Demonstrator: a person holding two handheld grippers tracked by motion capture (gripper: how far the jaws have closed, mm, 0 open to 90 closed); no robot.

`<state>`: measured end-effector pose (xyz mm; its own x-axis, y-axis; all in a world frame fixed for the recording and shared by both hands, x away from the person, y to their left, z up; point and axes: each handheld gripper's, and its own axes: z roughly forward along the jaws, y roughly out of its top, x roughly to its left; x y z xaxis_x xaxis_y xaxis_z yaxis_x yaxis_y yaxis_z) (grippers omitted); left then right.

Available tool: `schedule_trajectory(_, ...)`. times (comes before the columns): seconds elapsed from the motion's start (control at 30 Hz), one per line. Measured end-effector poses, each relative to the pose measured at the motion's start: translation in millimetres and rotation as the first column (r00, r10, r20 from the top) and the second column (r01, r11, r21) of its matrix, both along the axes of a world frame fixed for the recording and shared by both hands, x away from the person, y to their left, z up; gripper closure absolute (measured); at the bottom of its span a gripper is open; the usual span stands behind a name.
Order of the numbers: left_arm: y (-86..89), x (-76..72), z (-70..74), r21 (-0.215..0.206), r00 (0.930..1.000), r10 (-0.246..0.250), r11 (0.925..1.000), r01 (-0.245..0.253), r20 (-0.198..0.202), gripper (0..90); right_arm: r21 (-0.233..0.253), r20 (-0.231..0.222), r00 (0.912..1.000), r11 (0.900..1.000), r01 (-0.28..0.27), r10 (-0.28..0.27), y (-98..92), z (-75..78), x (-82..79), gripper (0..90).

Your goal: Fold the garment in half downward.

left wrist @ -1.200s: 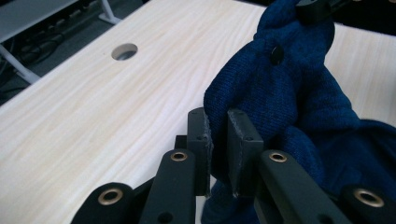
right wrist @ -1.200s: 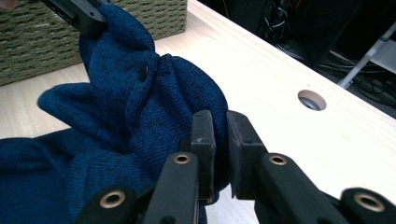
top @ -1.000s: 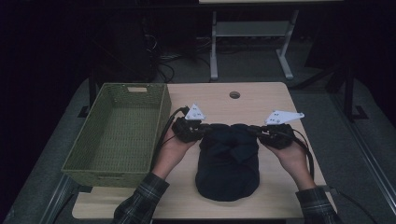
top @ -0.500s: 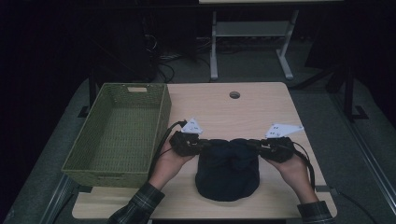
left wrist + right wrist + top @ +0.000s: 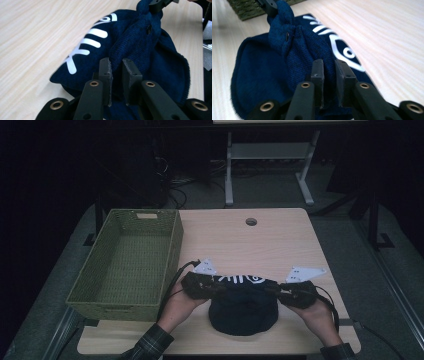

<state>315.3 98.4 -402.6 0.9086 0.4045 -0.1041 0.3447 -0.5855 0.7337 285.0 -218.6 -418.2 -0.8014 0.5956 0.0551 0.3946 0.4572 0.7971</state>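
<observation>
**Both grippers clamped on the navy garment**

At the far left I see the green woven basket (image 5: 125,265) on the table (image 5: 280,240). Just right of it, my left gripper (image 5: 115,75) has its jaws pinched on a fold of the navy knit garment (image 5: 243,305), which lies near the table's front edge, white print facing up. My right gripper (image 5: 328,75) clamps the opposite end.

Dim high view, dark surroundings, brighter gripper views, near edges perhaps slightly blurred
</observation>
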Motion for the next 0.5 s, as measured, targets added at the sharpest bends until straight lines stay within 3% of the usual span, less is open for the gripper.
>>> schedule_trajectory(0.3, 1.4, -12.6, -10.0, 0.007, 0.9982, -0.023, 0.9997, 0.024, -0.056, 75.6, 0.012, -0.022, 0.9995, 1.0, -0.024, 0.024, -2.3, -10.8, -24.1, 69.8)
schedule_trajectory(0.5, 1.4, -22.4, -17.1, 0.021, 0.996, -0.036, 0.9991, 0.037, -0.082, 72.6, 0.003, -0.025, 0.999, 0.999, -0.038, 0.038, 1.7, -17.9, -35.1, 59.6)
